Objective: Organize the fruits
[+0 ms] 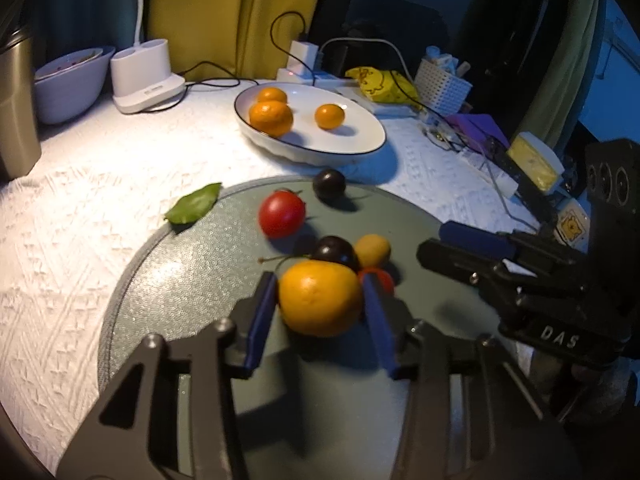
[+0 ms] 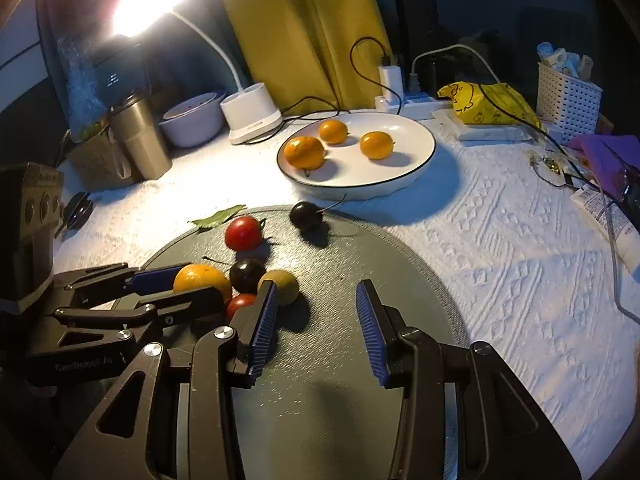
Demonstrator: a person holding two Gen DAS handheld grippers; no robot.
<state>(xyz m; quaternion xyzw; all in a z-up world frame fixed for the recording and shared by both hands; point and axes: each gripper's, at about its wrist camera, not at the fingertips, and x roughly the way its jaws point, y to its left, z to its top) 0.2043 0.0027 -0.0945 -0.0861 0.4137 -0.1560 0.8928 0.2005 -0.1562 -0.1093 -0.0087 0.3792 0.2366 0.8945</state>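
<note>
An orange (image 1: 320,300) lies on the round grey mat (image 1: 180,280), and my left gripper (image 1: 319,280) is shut on it, blue pads against both its sides. Crowded behind it are a dark cherry (image 1: 334,250), a yellowish small fruit (image 1: 372,250) and a small red fruit (image 1: 382,278). Farther back sit a red tomato (image 1: 281,214) and another dark cherry (image 1: 329,184). Three oranges rest in the white plate (image 1: 360,136) beyond the mat. My right gripper (image 2: 317,286) hovers open over bare mat, right of the yellowish fruit (image 2: 282,286), with nothing between its fingers.
A green leaf (image 1: 194,204) lies at the mat's left edge. Along the back stand a steel tumbler (image 2: 140,140), a bowl (image 2: 192,120), a white lamp base (image 2: 252,116), a power strip (image 2: 416,102) with cables, a yellow bag (image 2: 484,106) and a white basket (image 2: 568,88).
</note>
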